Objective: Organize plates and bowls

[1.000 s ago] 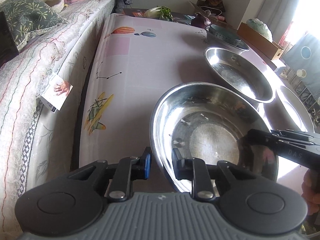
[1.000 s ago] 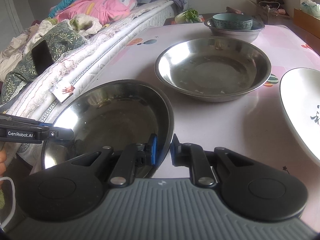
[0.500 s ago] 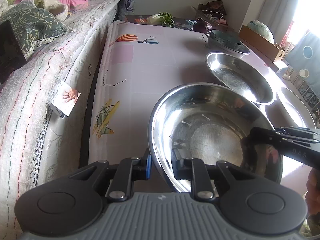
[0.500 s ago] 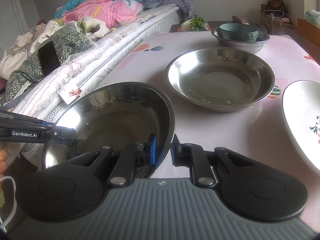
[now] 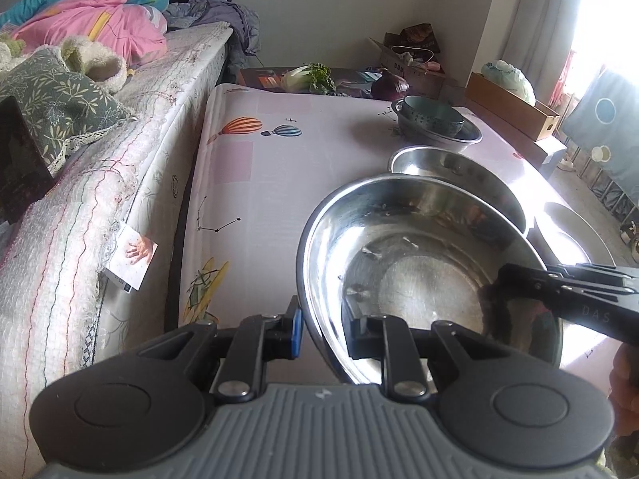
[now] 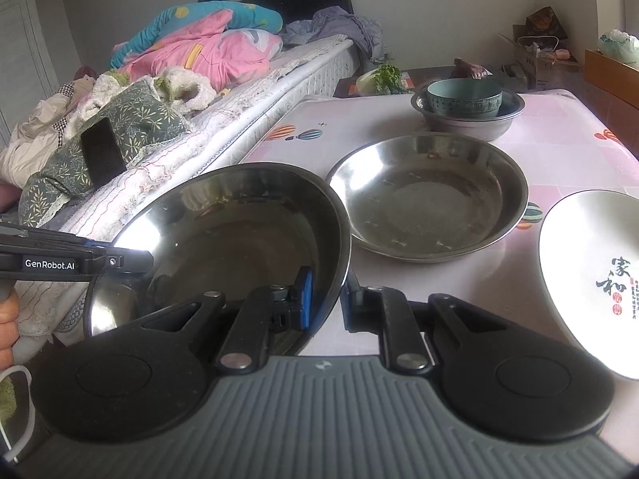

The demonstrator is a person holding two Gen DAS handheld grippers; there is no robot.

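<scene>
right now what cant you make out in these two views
- Left view: the second steel bowl is half hidden by the held steel bowl; the white plate is washed out by glare.
- Right view: the white plate is cut by the right edge.
- Both views: where each claw's pads meet the rim is hidden by the bowl wall.

Place: home bedroom | evidence: bed (image 6: 279,76) with pink quilt (image 6: 207,54) stood left | balloon-print table (image 5: 279,167) was beside it
</scene>
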